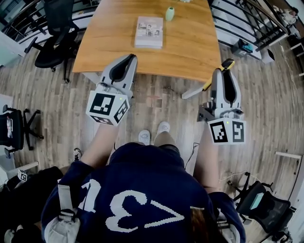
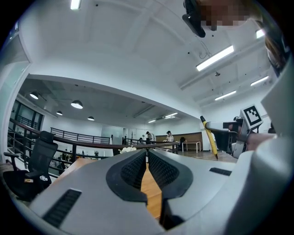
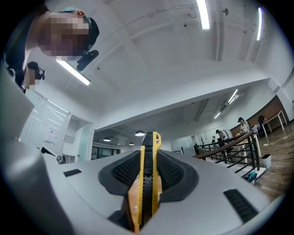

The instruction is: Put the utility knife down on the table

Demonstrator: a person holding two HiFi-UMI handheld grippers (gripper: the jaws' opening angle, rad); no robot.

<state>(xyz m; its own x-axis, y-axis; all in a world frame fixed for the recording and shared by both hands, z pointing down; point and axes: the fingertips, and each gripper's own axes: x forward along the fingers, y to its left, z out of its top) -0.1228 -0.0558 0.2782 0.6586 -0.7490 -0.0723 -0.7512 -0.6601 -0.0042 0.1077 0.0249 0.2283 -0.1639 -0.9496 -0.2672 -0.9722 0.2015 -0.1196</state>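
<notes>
Standing at the near edge of a wooden table (image 1: 190,42) on plank flooring (image 1: 156,102).

- Tabletop: a book (image 1: 149,32) lies flat at mid-table; a small green vase (image 1: 169,14) stands beyond it, contents not discernible. The near half of the top is bare.
- Surroundings: black office chair (image 1: 54,33) off the left corner, dark railing (image 1: 237,19) to the right.
- Right gripper (image 1: 227,66): jaws clamped on the yellow-and-black utility knife (image 3: 147,183), held in the air at the table's near right corner, not touching the wood.
- Left gripper (image 1: 130,58): jaws drawn together, nothing between them, over the near edge.
</notes>
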